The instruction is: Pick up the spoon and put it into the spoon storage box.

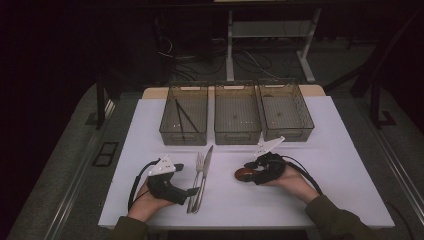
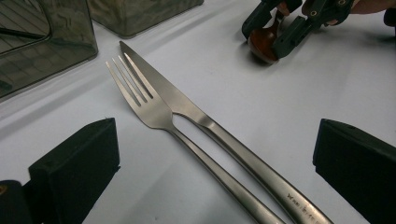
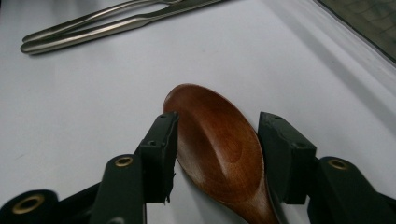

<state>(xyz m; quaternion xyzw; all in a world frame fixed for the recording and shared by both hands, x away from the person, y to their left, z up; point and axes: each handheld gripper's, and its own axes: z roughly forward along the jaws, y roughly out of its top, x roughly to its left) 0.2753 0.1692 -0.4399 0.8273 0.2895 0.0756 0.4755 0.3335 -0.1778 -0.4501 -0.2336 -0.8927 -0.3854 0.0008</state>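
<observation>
At the near edge, the person's 2 hands rest on the white table (image 1: 350,165). The right gripper (image 3: 217,140) straddles the bowl of a wooden spoon (image 3: 219,149) lying flat near the table's middle, jaws half-closed around it; the left pad seems to touch the bowl's edge, the right pad stands just apart, so nothing is clamped. To do this well, I'd say center the bowl between the pads and squeeze evenly, or the rounded wood may skid out sideways. To the left, the left gripper (image 1: 172,187) holds its jaws wide around nothing, beside the handles of a fork (image 2: 144,100) and knife (image 2: 187,109). Farther off stand 3 bins (image 1: 237,120) in a row.
</observation>
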